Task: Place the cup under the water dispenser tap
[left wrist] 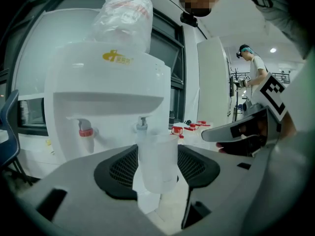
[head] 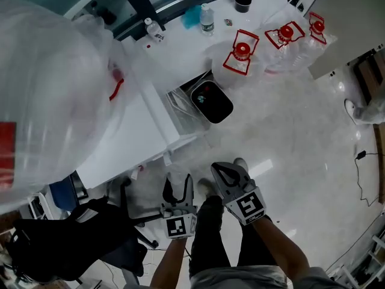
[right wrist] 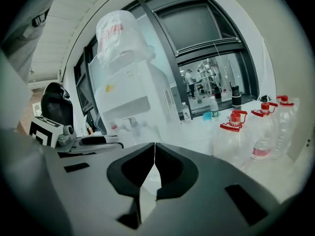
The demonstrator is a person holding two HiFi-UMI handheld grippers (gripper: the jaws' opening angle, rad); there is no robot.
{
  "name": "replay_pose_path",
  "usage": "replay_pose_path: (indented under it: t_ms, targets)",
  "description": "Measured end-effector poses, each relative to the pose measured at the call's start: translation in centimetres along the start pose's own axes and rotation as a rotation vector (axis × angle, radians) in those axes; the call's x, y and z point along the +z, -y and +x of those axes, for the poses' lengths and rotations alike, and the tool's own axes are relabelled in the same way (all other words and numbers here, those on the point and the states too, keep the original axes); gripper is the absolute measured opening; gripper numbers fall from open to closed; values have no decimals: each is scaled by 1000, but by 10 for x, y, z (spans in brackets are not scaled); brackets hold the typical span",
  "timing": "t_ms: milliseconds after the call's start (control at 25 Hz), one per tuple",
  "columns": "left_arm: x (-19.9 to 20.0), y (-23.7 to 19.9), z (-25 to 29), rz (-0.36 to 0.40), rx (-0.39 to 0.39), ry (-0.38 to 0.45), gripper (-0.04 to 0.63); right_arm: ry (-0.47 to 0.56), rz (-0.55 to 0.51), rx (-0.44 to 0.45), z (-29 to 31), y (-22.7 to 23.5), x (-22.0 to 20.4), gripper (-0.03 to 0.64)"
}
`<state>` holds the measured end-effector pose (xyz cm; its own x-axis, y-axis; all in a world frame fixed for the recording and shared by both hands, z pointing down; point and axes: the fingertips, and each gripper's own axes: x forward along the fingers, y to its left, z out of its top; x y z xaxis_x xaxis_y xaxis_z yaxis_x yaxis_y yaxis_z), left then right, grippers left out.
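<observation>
My left gripper (left wrist: pixel 157 156) is shut on a translucent plastic cup (left wrist: pixel 157 162), which stands upright between its pads. Right behind the cup, slightly above its rim, is the white water dispenser (left wrist: pixel 106 100), with a red tap (left wrist: pixel 86 130) at the left and a pale tap (left wrist: pixel 142 124) at the right. In the head view the left gripper (head: pixel 178 185) and cup (head: pixel 176 182) sit low, just in front of the dispenser's base (head: pixel 129 140). My right gripper (right wrist: pixel 154 156) is shut on nothing and hangs beside the left one (head: pixel 227 172).
A big upturned water bottle (head: pixel 54 83) tops the dispenser. Several full bottles with red caps (head: pixel 242 54) stand on the floor to the right, and a black bin (head: pixel 212 102) beside the dispenser. A dark office chair (head: pixel 78 239) is at the lower left. A person (left wrist: pixel 253 65) stands far off.
</observation>
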<state>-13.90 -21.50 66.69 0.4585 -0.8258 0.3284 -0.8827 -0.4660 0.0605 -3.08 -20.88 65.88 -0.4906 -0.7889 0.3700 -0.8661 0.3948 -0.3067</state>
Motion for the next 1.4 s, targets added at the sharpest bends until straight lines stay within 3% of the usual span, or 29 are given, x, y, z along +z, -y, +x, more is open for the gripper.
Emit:
replay_pose_path:
  t_ms: [240,640,1200,1400]
  targets:
    - [-46,-15,28,74,38,41,252,-3,-27,3,11,18,-31,12]
    - [-101,-44,70,91,116,128,252,-9,-90,18,29,35,-80,12]
    - [-129,-51,100,215,196,299,250,25,-220,45,57,48,-100,12]
    - [-143,-55,106,191,207,299,250,26,-230,50,63,50,-110,12]
